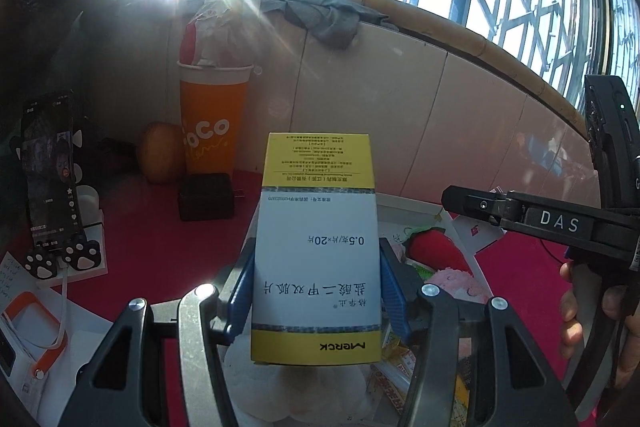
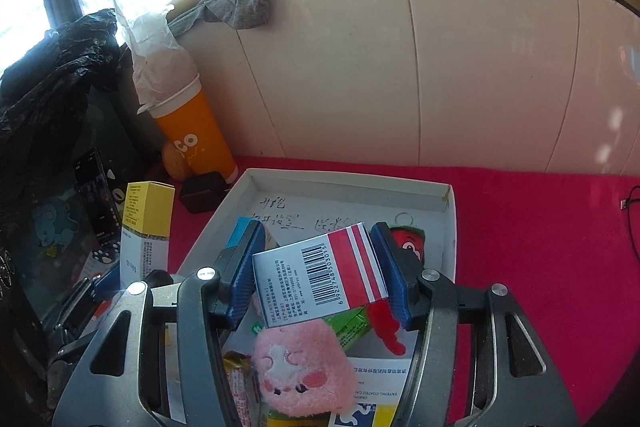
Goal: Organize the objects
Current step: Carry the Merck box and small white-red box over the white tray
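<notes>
1. The left tongs (image 1: pixel 316 291) hold a white and yellow medicine box (image 1: pixel 316 255). The blue pads press on both of its long sides, and the box stands up over the near left edge of the white tray (image 1: pixel 476 267).
2. The right tongs (image 2: pixel 320 275) hold a white and red medicine box (image 2: pixel 320 279) with a barcode. It sits tilted between the blue pads, above the tray (image 2: pixel 448 223).
3. Under that box, inside the tray, lie a pink plush toy (image 2: pixel 300 375), a green packet (image 2: pixel 348 327) and a red strawberry toy (image 2: pixel 408 247).
4. The tray sits on a red cloth (image 2: pixel 540 247) that covers the counter.
5. Left of the tray, a phone (image 1: pixel 50 167) leans in a stand with black paws (image 1: pixel 82 255).
6. Farther back stand a small black charger (image 1: pixel 206 197), a round orange fruit (image 1: pixel 160 159) and a tall orange cup (image 1: pixel 214 115) stuffed with paper.
7. A grey cloth (image 2: pixel 240 3) hangs over the white tiled wall (image 2: pixel 460 67) at the very back.
</notes>
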`<action>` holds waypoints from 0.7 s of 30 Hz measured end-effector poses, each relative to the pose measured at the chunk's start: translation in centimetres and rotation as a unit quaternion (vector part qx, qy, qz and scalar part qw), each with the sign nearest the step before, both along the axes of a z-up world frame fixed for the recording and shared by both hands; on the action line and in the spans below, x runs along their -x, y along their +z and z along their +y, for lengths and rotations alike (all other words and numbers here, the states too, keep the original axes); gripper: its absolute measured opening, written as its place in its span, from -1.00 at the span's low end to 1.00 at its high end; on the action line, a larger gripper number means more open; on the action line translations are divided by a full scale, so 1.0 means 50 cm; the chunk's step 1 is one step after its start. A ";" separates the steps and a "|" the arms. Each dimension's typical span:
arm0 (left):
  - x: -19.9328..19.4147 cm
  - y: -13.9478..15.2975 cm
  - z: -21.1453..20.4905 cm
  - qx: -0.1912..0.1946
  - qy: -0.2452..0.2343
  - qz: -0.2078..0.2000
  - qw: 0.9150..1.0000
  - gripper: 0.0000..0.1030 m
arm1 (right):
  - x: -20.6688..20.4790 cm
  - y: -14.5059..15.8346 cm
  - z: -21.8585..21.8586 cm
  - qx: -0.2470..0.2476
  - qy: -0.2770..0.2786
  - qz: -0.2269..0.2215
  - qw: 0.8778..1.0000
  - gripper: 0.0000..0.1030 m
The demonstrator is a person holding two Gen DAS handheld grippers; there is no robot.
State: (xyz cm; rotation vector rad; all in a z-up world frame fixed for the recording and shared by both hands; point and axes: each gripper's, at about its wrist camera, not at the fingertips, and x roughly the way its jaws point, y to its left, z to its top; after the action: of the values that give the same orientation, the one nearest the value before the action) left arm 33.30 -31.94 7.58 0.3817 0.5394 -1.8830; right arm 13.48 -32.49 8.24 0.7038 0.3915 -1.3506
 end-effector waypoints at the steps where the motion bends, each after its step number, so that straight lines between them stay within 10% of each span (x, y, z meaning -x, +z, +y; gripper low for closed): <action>1: 0.000 -0.002 -0.002 0.000 0.001 -0.001 1.000 0.09 | 0.000 -0.004 -0.004 -0.002 -0.001 0.001 1.000 0.07; 21: 0.005 -0.028 -0.041 -0.013 0.012 -0.016 1.000 0.09 | -0.044 -0.022 -0.046 0.000 0.004 0.035 0.999 0.07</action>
State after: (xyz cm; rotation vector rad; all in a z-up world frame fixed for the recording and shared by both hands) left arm 33.07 -33.97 6.16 0.4192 0.5448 -1.8459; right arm 15.66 -34.81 7.16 0.6567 0.4497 -1.3706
